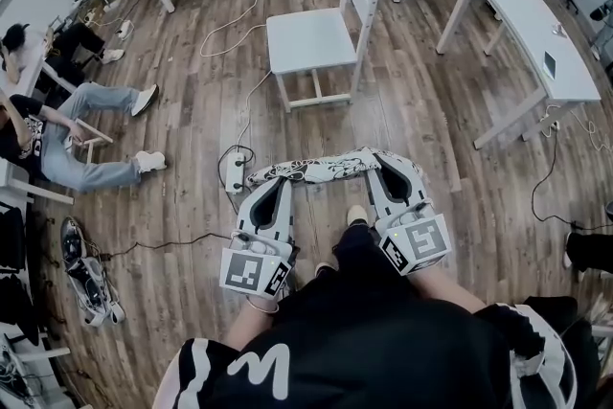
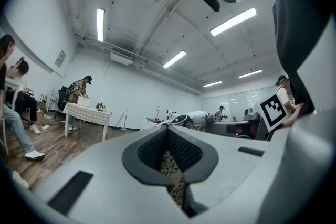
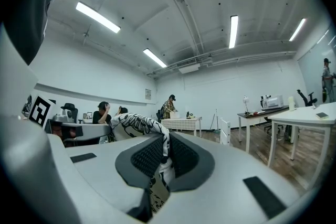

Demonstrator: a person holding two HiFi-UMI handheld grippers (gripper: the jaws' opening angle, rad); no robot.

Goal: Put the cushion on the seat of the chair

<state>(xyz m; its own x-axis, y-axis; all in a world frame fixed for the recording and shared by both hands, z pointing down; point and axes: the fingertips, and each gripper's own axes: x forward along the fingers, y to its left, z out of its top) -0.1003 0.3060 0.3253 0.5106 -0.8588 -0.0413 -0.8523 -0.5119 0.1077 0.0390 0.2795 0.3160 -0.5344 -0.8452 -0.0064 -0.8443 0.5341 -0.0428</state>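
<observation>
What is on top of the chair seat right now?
Nothing: the chair seat is bare. The patterned cushion is off it, gripped at its ends by the left gripper and right gripper. The seat hides the floor beneath it.

cushion (image 1: 306,170) white with black floral print, chair (image 1: 308,38) pale grey-white, floor (image 1: 192,139) brown wood planks, left gripper (image 1: 277,182) and right gripper (image 1: 383,163) light grey, black-and-white square markers.
</observation>
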